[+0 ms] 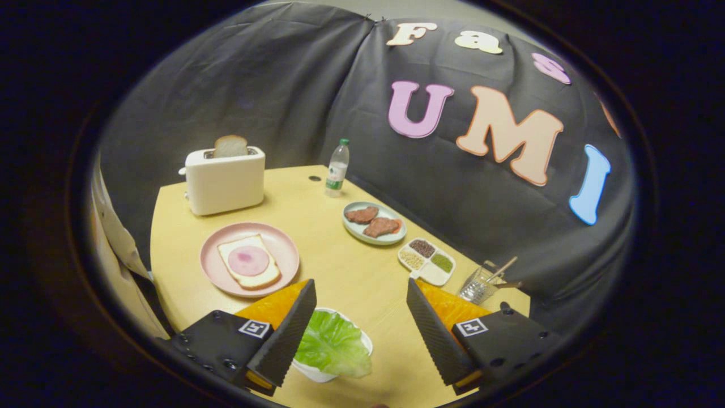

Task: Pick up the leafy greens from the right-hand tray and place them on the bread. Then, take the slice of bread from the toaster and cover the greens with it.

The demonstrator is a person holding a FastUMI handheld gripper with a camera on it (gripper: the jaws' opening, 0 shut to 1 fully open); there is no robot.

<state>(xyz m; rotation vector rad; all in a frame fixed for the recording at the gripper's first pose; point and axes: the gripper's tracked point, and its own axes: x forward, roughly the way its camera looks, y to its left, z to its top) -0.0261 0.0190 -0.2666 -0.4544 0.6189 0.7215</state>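
Both steps of the sandwich job remain ahead as the tool (359,317) hangs spread wide over the leafy greens (334,344), holding nothing.

Lying untouched in a white tray (317,373) between the fingers, nearer the left one, the greens have yet to be lifted. Beyond, the bread (249,262) on the pink plate (286,249) carries a slice of ham but no leaf, and the covering slice (230,146) stands in the toaster (225,180) at the far side of the surface (345,272).

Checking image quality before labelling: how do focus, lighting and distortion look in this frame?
Gripper view: strong fisheye bending at the table edge; even soft light, faint shadows; toaster and lettuce leaf reasonably sharp; open gripper fingers near the lens, slightly soft.
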